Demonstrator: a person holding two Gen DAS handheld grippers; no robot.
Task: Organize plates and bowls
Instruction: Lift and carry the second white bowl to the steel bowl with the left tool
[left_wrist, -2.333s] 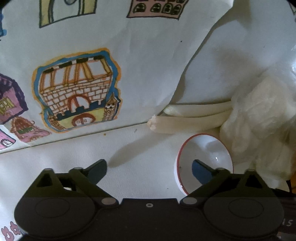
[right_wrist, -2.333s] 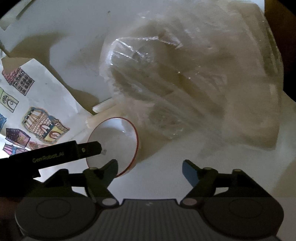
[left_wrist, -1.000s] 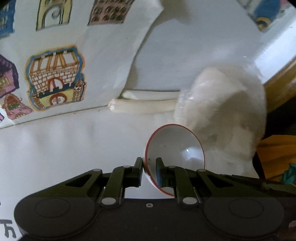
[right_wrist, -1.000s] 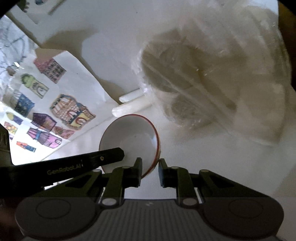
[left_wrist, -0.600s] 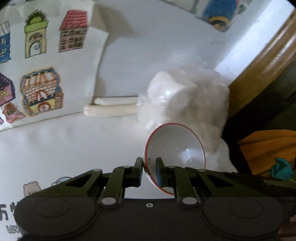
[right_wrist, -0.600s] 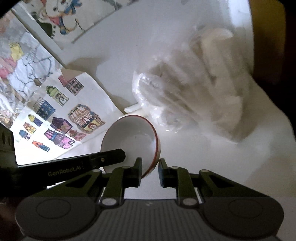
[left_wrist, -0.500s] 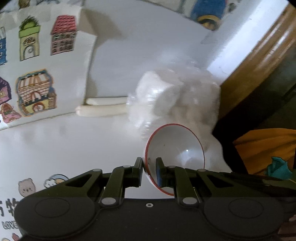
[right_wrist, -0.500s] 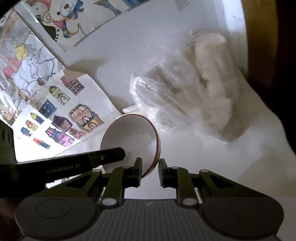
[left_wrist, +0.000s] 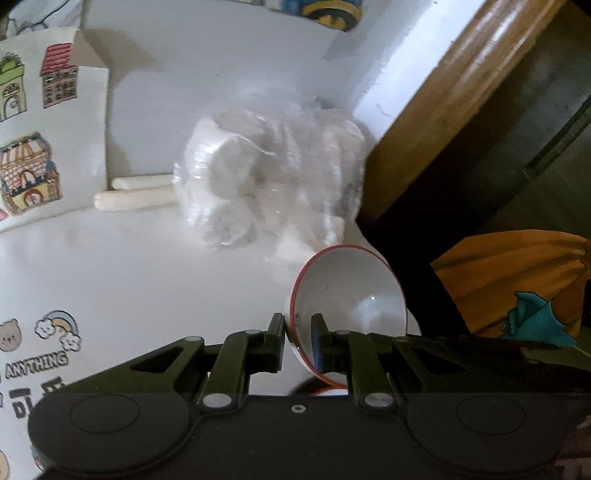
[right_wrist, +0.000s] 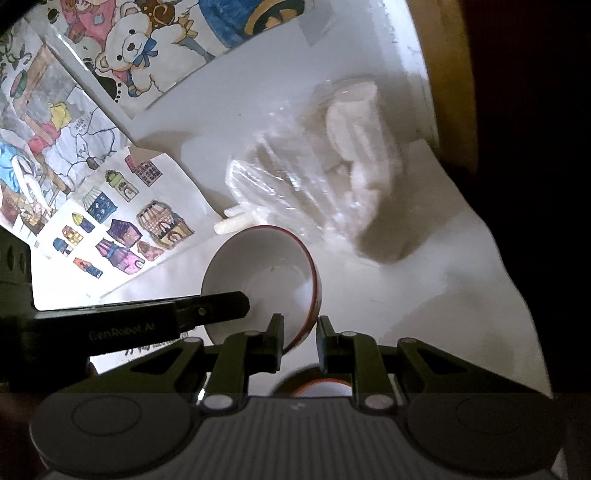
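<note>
A small white bowl with a red rim (left_wrist: 351, 295) hangs in the air above the white table, held by both grippers. My left gripper (left_wrist: 298, 332) is shut on its left rim. My right gripper (right_wrist: 300, 332) is shut on its right rim, and the bowl (right_wrist: 262, 273) fills the middle of the right wrist view. The left gripper's finger (right_wrist: 207, 306) crosses that view from the left. Below the bowl, behind the grippers' bodies, part of another red-rimmed dish (right_wrist: 317, 386) shows.
A clear plastic bag of white items (left_wrist: 269, 184) lies on the white table (left_wrist: 129, 277), with two white sticks (left_wrist: 133, 192) beside it. Coloured drawings (right_wrist: 110, 221) cover the left. A wooden edge (left_wrist: 443, 110) and an orange cloth (left_wrist: 498, 277) lie right.
Both grippers closed on the bowl's rim and lifted it off the table. The table and the bag now look farther away.
</note>
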